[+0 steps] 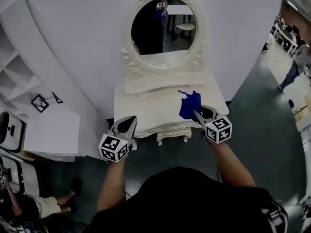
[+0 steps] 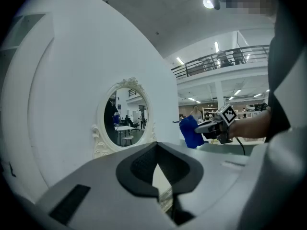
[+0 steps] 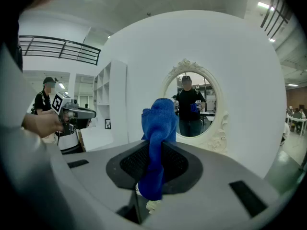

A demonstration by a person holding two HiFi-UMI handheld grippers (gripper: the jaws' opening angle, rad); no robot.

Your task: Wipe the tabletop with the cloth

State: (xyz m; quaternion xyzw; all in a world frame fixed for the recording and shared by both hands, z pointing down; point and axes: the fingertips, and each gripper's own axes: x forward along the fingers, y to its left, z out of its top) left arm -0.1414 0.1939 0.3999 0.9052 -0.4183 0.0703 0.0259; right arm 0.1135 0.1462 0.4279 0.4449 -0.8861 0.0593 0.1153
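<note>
A blue cloth [image 1: 189, 106] hangs bunched from my right gripper [image 1: 200, 114], which is shut on it just above the right part of the white vanity tabletop [image 1: 146, 108]. The right gripper view shows the cloth [image 3: 156, 147] pinched between the black pads, standing up above the right gripper [image 3: 153, 171] and drooping below it. My left gripper [image 1: 127, 123] is at the table's front left corner, jaws together and empty. In the left gripper view, the left gripper [image 2: 160, 176] holds nothing, and the cloth [image 2: 191, 132] shows off to the right.
An ornate oval mirror [image 1: 164, 28] stands at the back of the vanity against a curved white wall. A white shelf unit [image 1: 19, 67] and low cabinet [image 1: 53, 130] are on the left. A seated person's legs [image 1: 46, 205] show at lower left.
</note>
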